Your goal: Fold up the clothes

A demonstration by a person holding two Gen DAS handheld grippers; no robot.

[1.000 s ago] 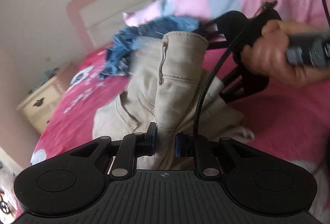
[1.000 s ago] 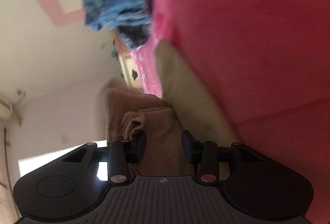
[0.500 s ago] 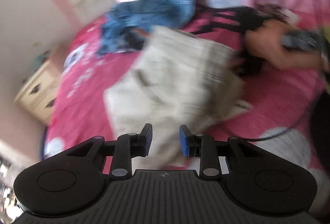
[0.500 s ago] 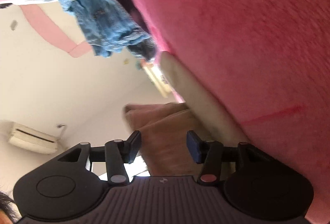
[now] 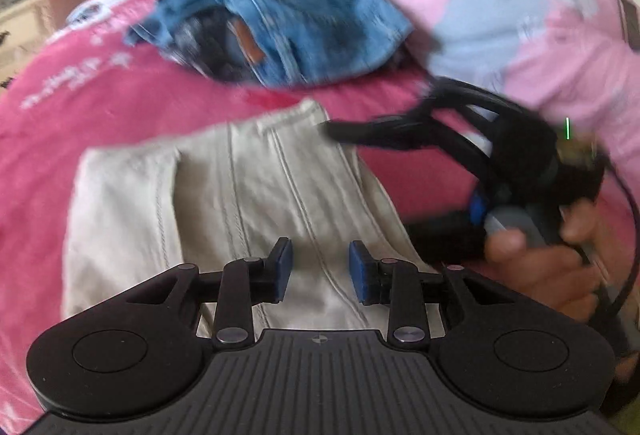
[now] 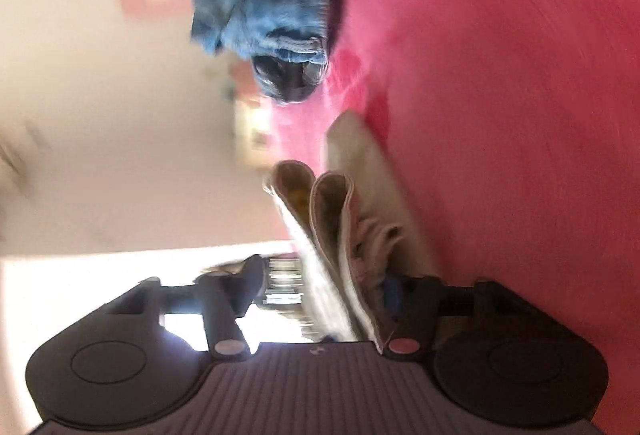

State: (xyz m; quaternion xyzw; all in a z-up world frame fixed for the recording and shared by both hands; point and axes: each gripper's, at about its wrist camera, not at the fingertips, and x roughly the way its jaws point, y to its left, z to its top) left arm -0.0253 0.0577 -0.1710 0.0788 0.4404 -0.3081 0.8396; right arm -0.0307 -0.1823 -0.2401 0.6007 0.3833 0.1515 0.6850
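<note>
So the beige trousers are your landmark here, lying folded flat on the pink-red bedspread with their seams running away from the left wrist camera. Your left gripper hangs right over the near end of them, blue pads spread with a clear gap between and nothing in it, just beige cloth showing through below. Whether those tips actually touch the fabric, I can't tell from this angle.

Your right gripper comes in from the right side of the trousers, its black fingers reaching to the far right corner of the fold. The hand holding it sits just off the right edge of the trousers. In the right wrist view everything is rolled sideways and blurry, but you can see the stacked layers of the trousers edge-on, sitting between the right gripper's fingers. The layers lie against the blue-padded finger, while the other finger stands well off with bright window light in between, so the jaws are wide and not pinching anything.

Past the far end of the trousers there's a crumpled heap of blue jeans on the bedspread, not touching them. Beyond and to the right of the trousers is a pink and pale blue quilt
</note>
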